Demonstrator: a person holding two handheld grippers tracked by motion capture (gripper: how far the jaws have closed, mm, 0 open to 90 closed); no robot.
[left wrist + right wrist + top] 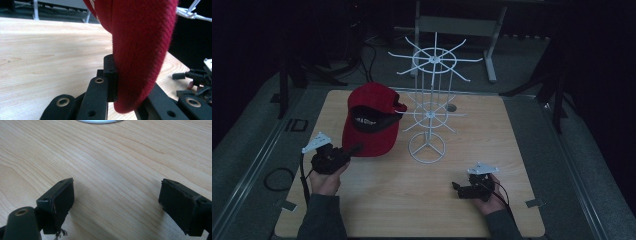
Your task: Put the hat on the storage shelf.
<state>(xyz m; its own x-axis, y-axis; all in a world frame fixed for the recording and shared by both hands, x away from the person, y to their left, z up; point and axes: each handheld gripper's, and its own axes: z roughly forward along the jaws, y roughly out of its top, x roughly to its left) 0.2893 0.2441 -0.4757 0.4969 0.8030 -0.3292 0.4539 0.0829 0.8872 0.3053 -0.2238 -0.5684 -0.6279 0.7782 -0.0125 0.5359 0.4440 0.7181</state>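
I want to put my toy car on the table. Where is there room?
Lots of bare wood lies between the left gripper and the right gripper, in front of the white wire rack. The table's right side is bare too. It is crowded where the red cap sits beside the rack.

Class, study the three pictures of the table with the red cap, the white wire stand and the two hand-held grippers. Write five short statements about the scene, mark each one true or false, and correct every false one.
1. The left gripper is clamped on the brim of the red cap. True.
2. The right gripper holds the cap's strap. False: its jaws stand open over the bare wooden table with nothing between them.
3. The cap hangs on the white wire stand. False: it is beside the stand, to its left in the high view, gripped by the left gripper.
4. The stand is upright on a round base. True.
5. The cap is blue. False: it is red.
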